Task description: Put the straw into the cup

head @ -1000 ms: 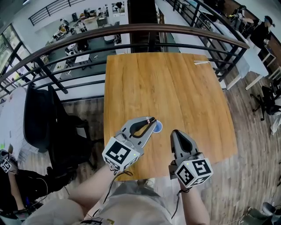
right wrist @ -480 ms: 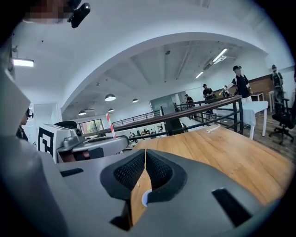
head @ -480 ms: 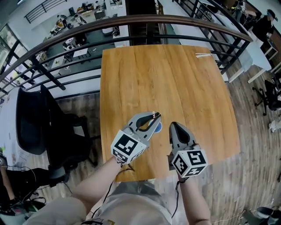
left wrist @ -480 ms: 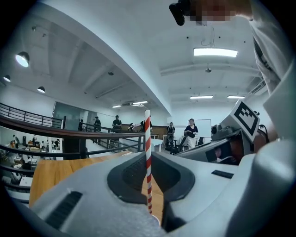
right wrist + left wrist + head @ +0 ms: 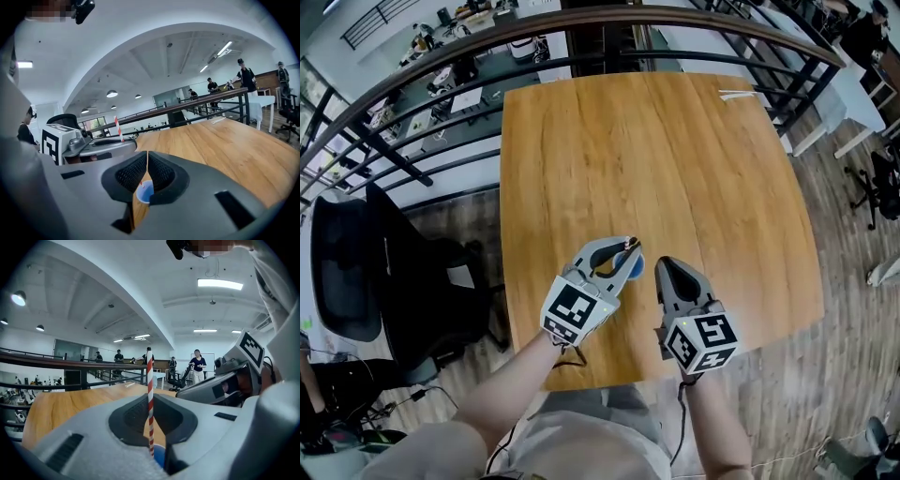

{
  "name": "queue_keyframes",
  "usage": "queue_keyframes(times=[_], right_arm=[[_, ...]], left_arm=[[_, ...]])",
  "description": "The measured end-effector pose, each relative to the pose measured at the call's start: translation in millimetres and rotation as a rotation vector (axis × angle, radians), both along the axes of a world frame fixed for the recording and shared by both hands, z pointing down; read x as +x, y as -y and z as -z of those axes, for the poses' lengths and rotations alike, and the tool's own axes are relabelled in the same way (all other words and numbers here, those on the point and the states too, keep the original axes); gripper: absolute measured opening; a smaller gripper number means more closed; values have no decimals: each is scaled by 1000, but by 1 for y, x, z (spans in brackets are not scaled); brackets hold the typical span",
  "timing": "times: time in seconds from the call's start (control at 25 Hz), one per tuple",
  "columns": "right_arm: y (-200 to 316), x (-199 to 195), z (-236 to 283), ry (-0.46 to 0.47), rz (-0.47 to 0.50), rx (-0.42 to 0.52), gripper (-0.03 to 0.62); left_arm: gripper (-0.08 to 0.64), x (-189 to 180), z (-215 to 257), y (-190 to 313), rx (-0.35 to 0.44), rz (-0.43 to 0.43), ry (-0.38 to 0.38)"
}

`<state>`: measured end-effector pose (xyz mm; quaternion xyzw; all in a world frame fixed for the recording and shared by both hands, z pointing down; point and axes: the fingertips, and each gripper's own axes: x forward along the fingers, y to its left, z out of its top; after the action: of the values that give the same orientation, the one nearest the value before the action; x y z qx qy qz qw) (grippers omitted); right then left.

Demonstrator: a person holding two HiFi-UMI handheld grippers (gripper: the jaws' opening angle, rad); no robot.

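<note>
Here a red-and-white striped straw (image 5: pixel 150 399) was held upright, pinched between the jaws of the left gripper (image 5: pixel 630 251). Its lower end was at the mouth of the small blue cup (image 5: pixel 637 269), which was set on the wooden table (image 5: pixel 675 169). The right gripper (image 5: pixel 667 267) was held just beside the left one, its jaws pressed together with nothing between them, and the cup was seen just beyond their tips.

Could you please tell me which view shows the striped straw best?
The left gripper view: the straw stands upright, gripped between its jaws. The head view shows only a speck; the right gripper view, just its top.
</note>
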<state>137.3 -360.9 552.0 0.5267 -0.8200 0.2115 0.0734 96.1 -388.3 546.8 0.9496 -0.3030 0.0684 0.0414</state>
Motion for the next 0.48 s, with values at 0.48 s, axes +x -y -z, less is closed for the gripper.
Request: queue_keyframes(times=[0.48], right_arm=[[-1, -9, -47, 23, 20, -72, 23]], left_arm=[[31, -1, -61, 6, -111, 3, 37]])
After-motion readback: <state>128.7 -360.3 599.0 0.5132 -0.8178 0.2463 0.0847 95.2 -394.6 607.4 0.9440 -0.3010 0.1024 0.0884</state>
